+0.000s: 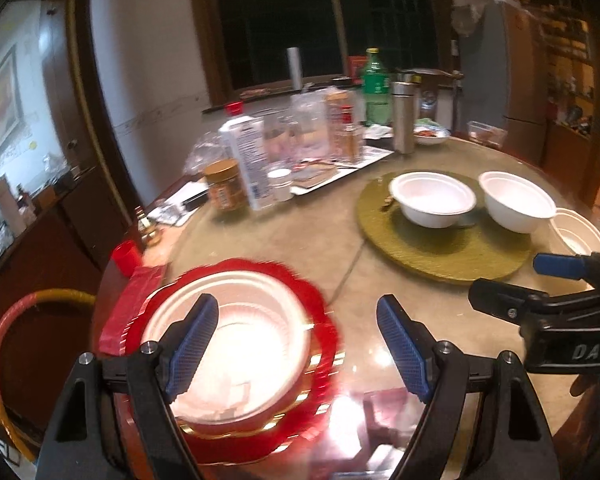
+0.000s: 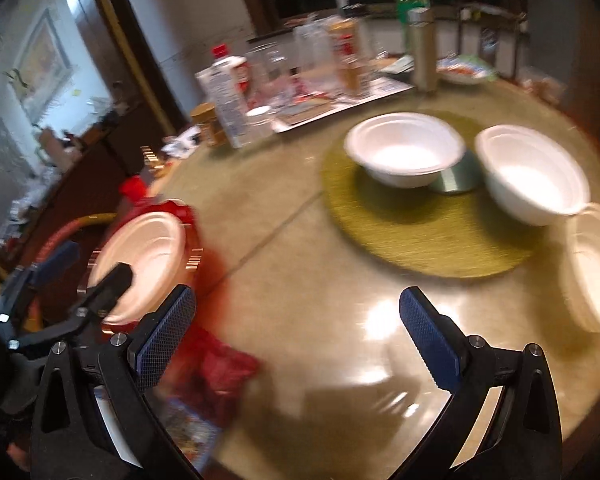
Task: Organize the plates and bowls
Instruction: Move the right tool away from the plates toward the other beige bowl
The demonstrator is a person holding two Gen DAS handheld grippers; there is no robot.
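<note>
On the round, glossy stone-coloured table [image 2: 300,240], the disposable white dishes lie in three clusters, a spread that explains why sorting is needed. Near the table's left edge, a white paper plate [image 1: 228,344] rests on a scalloped red charger plate [image 1: 320,312], like a place setting. Toward the table's middle, a round olive-green woven mat [image 2: 420,240] carries a white foam bowl [image 2: 406,152], while a second white foam bowl [image 2: 534,174] sits at the mat's right rim. Just beside it, by the table's right edge, lies another white paper plate [image 2: 596,268].

The left gripper [image 1: 296,344] hangs over the plate on the charger, its blue-padded jaws spread wide with nothing between them. The right gripper [image 2: 296,340] is likewise wide apart and empty, above bare tabletop at the near edge. Both are probably poised for a first pick. Bottles and jars [image 1: 260,160] crowd the far edge, well apart from the dishes.
</note>
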